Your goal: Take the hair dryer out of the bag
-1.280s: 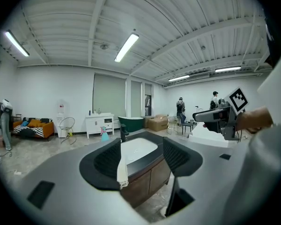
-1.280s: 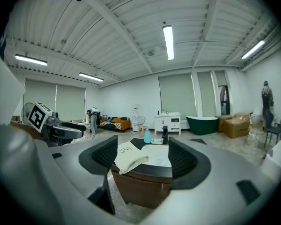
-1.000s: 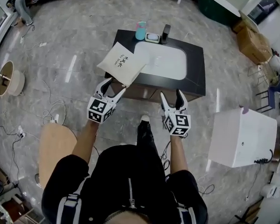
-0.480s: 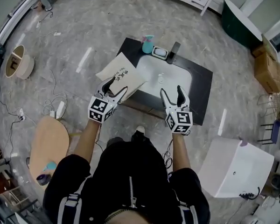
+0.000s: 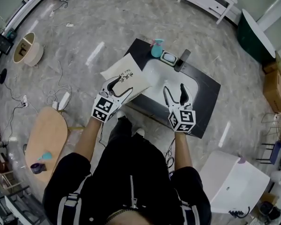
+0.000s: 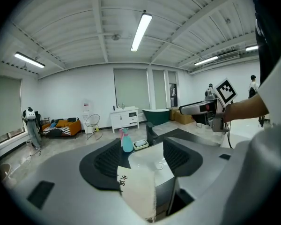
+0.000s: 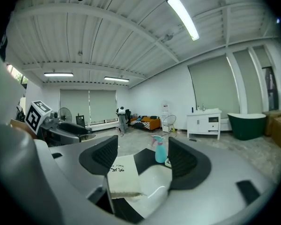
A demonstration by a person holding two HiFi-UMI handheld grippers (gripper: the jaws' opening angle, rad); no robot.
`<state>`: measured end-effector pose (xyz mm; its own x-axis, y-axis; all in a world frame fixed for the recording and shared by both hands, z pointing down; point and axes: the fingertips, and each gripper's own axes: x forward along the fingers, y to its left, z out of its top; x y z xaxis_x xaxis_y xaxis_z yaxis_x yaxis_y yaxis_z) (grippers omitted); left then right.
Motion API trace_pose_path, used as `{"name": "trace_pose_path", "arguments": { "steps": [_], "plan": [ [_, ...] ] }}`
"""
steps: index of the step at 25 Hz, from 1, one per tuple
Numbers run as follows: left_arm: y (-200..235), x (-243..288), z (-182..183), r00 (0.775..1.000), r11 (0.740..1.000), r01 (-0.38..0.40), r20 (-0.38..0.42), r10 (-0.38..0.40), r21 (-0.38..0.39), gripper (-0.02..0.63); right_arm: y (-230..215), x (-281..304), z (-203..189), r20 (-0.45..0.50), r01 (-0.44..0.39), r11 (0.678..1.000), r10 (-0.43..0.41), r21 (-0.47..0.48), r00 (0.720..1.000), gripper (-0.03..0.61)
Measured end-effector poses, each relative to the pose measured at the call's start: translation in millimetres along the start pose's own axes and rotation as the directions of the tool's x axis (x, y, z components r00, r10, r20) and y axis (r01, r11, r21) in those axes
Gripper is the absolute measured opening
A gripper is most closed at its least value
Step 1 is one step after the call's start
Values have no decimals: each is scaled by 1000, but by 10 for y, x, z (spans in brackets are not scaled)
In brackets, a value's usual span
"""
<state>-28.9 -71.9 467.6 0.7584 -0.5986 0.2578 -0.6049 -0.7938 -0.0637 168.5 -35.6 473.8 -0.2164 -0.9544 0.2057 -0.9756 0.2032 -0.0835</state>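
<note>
A cream bag (image 5: 126,75) with black print lies flat on the left corner of a black vanity counter (image 5: 206,90), overhanging its edge. No hair dryer shows. My left gripper (image 5: 121,86) is open, its fingertips at the bag's near edge; in the left gripper view the bag (image 6: 136,191) sits low between the open jaws of the left gripper (image 6: 143,149). My right gripper (image 5: 174,89) is open and holds nothing, over the front rim of the white sink (image 5: 161,78). The right gripper view has the bag (image 7: 123,175) at lower left of the right gripper (image 7: 143,156).
A teal spray bottle (image 5: 156,48), a soap dish (image 5: 169,57) and a black faucet (image 5: 181,60) stand at the counter's back. A white box (image 5: 229,182) is at lower right, a round wooden table (image 5: 46,139) at left. Cables (image 5: 58,102) trail over the floor.
The person has stepped closer to the counter. Both open grippers have moved forward: the left now reaches the bag's near edge, the right reaches the sink's front rim.
</note>
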Motion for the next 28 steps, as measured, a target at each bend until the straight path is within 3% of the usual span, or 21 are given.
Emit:
{"name": "trace_pose_path", "arguments": {
  "steps": [12, 20, 28],
  "plan": [
    [199, 189, -253, 996, 999, 47, -76, -49, -23, 308, 68, 385, 28, -19, -20, 1000, 20, -11, 1000, 334],
    [182, 403, -644, 985, 995, 94, -139, -99, -37, 307, 106, 504, -218, -79, -22, 1000, 22, 6, 997, 334],
    [61, 521, -993, 966, 983, 131, -205, -156, -132, 298, 104, 511, -453, -129, -3, 1000, 6, 30, 992, 334]
  ]
}}
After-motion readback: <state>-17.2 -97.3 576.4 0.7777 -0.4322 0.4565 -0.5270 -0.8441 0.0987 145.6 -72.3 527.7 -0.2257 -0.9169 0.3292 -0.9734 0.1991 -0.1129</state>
